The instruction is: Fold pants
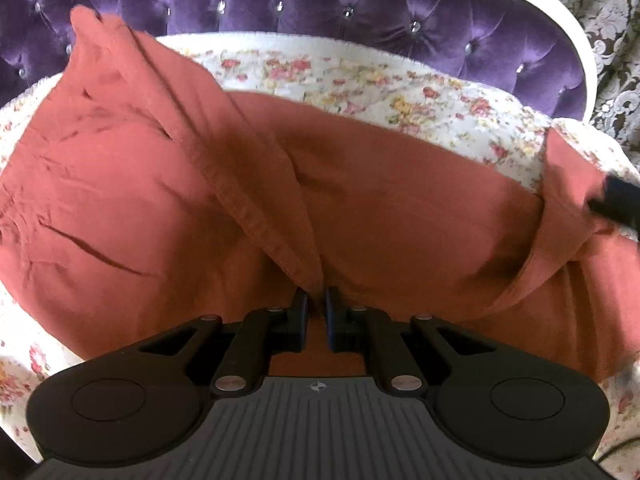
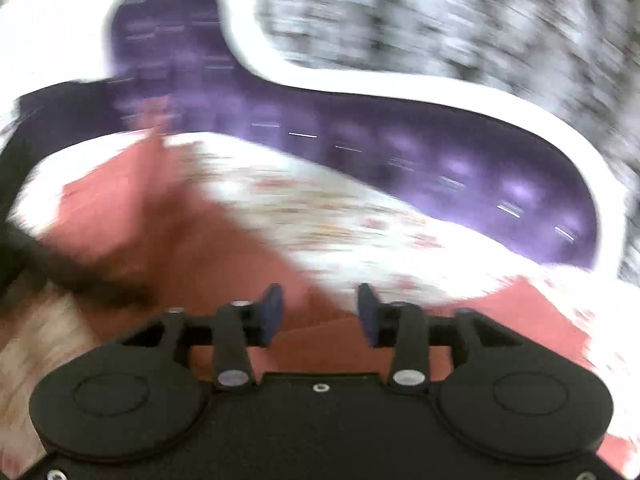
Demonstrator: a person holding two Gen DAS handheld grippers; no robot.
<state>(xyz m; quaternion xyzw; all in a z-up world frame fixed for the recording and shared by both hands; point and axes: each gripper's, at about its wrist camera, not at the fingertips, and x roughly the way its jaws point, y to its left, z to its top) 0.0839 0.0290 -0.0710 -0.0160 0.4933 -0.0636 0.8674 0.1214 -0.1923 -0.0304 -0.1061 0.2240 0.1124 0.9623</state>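
Rust-red pants (image 1: 160,184) lie spread across a bed with a floral cover (image 1: 360,80). My left gripper (image 1: 316,300) is shut on a fold of the pants' hem and holds it raised, the cloth draping forward from the fingers. My right gripper (image 2: 318,300) is open and empty, just above the pants (image 2: 168,232); this view is heavily blurred by motion. A dark shape that may be the right gripper (image 1: 616,200) shows at the far right of the left wrist view, against a raised part of the pants.
A purple tufted headboard (image 1: 320,4) with a white frame (image 2: 360,80) stands behind the bed. Grey patterned wallpaper (image 1: 608,32) is beyond it. A dark blurred shape (image 2: 60,264) sits at the left of the right wrist view.
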